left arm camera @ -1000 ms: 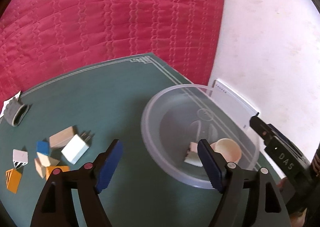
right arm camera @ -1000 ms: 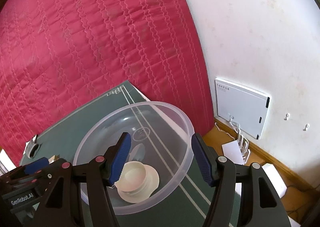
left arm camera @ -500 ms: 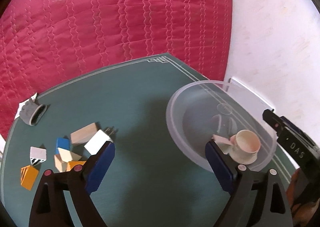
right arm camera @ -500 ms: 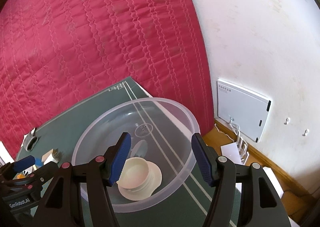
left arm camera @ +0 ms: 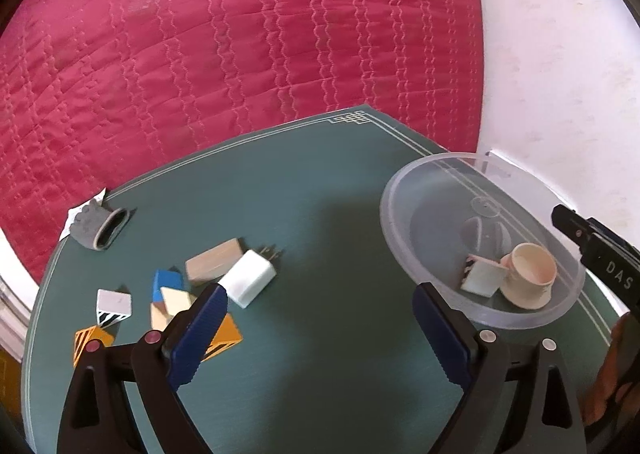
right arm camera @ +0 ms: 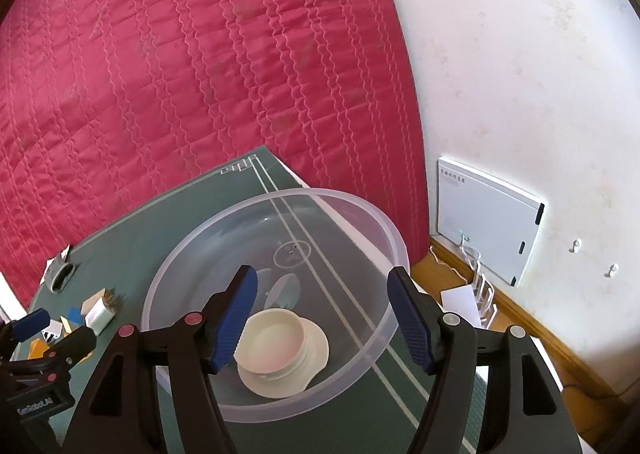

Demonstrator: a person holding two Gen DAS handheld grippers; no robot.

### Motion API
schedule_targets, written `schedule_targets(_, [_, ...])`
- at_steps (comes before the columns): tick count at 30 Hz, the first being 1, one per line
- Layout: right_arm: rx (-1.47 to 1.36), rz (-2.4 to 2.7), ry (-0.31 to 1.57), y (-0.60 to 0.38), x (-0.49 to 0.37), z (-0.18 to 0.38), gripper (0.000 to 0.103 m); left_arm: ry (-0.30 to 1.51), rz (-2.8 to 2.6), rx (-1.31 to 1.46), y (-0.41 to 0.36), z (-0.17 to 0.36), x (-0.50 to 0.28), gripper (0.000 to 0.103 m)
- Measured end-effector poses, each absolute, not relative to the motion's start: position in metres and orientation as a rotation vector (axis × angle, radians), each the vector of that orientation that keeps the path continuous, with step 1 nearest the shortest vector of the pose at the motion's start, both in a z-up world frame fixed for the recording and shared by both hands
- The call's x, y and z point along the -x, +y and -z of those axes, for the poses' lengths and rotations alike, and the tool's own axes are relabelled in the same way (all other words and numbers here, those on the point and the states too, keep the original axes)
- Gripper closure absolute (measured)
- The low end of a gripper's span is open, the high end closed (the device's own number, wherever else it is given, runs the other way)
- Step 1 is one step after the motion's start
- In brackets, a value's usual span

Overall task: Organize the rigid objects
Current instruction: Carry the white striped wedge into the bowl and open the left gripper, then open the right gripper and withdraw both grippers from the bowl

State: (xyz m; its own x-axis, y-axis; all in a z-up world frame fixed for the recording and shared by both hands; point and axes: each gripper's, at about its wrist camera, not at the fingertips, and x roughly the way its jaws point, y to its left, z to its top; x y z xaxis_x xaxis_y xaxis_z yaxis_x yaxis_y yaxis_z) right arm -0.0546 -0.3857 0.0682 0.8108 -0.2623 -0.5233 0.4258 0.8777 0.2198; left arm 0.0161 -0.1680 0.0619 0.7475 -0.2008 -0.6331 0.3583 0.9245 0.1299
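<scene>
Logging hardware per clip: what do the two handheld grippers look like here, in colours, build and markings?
Both match: the left gripper and right gripper have glossy black plastic frames with triangular cut-outs, ribbed blue pads on the jaws, and red and silver pivot pins. White lettering shows on the bodies: "GenRobot.AI" on the left one, "DAS" on the right. No cables or sleeves are visible.

I see a translucent, glossy plastic bowl (left arm camera: 404,213) on the matt green mat (left arm camera: 320,189) — beside it a bare wooden block (left arm camera: 214,264), behind it quilted, stitched red cloth (left arm camera: 240,33).
</scene>
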Motion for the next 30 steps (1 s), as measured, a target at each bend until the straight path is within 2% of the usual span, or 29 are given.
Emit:
schedule_targets(3, [-0.326, 0.377, 0.5, -0.384, 0.055, -0.07, 0.03, 0.659, 0.292, -0.247, -0.159, -0.062, -0.016, 0.007])
schedule_targets(17, [-0.159, 0.327, 0.489, -0.344, 0.057, -0.077, 0.029, 0.656, 0.193, -0.214, -0.102, -0.061, -0.014, 0.006])
schedule_targets(30, [-0.111, 0.124, 0.581, -0.286, 0.049, -0.079, 0.029, 0.683, 0.066, -0.169, -0.029, -0.054, -0.015, 0.005])
